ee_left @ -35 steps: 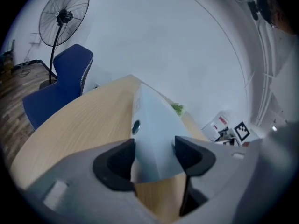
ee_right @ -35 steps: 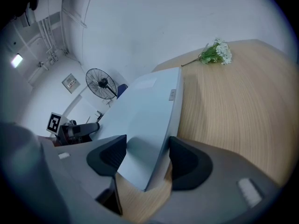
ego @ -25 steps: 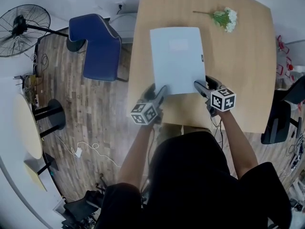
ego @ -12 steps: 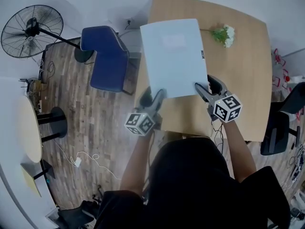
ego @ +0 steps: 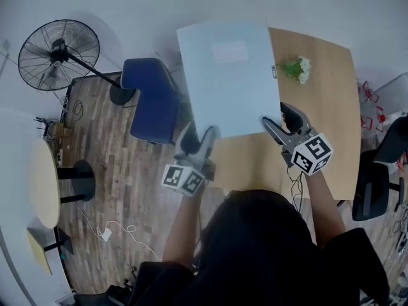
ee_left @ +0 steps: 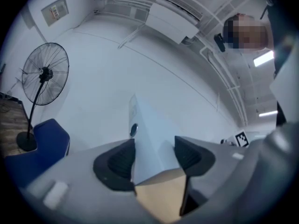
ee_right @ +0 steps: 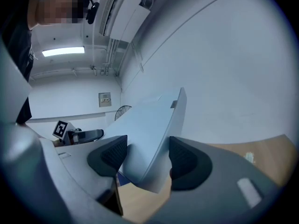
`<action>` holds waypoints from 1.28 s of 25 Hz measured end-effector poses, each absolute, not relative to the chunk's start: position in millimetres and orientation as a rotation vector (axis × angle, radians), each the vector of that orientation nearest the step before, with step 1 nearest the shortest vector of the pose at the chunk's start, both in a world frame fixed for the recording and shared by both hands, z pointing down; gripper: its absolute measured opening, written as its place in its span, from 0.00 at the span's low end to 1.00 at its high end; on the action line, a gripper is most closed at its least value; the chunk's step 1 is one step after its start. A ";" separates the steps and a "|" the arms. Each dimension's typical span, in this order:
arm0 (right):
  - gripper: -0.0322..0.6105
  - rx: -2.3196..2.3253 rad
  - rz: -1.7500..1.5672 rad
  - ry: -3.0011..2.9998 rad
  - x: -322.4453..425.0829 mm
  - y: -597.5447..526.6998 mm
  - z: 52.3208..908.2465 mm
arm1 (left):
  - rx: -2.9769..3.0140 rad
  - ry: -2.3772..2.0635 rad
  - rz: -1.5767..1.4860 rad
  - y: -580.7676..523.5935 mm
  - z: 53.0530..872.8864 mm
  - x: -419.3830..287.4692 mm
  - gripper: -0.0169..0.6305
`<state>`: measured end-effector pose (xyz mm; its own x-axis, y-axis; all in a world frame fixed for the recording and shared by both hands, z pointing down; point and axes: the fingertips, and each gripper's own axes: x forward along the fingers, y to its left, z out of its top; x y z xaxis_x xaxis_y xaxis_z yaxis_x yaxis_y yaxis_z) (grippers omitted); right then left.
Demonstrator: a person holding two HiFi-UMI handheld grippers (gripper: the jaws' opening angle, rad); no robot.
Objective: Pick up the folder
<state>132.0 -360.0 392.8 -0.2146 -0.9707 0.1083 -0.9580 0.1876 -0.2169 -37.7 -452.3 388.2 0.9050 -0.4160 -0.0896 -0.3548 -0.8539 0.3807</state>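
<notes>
The pale blue folder (ego: 228, 75) is lifted off the wooden table (ego: 319, 126) and tilted up toward the head camera. My left gripper (ego: 205, 134) is shut on its near left corner. My right gripper (ego: 271, 121) is shut on its near right corner. Seen from the left gripper view, the folder (ee_left: 152, 143) runs upward between the dark pads (ee_left: 119, 160), edge on. The right gripper view also has the folder (ee_right: 147, 136) clamped between its pads (ee_right: 182, 160), with the table (ee_right: 261, 157) below.
A small bunch of white flowers (ego: 298, 69) lies on the far part of the table. A blue chair (ego: 152, 97) stands left of the table, a floor fan (ego: 57, 53) further left. A round table (ego: 41, 183) and cables sit on the wood floor at the left.
Both grippers have raised the folder from flat on the table to well above it, tilted up. The head view has shifted, so the table now appears further right.
</notes>
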 end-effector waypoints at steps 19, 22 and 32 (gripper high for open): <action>0.47 -2.010 -0.121 2.318 147.9 -340.7 328.0 | 2.817 -0.464 -0.361 -444.9 325.2 -12.9 0.44; 0.47 -2.020 -0.139 2.305 150.5 -337.2 330.9 | 2.812 -0.453 -0.341 -443.8 329.0 -9.0 0.44; 0.47 -2.030 -0.131 2.317 153.8 -328.6 330.5 | 2.813 -0.456 -0.339 -434.4 329.6 -5.3 0.44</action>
<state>153.8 -328.6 330.5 -0.1319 -0.9912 0.0120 -0.9862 0.1300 -0.1023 -5.3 -434.4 329.6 0.9230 -0.3376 -0.1848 -0.2742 -0.9137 0.2999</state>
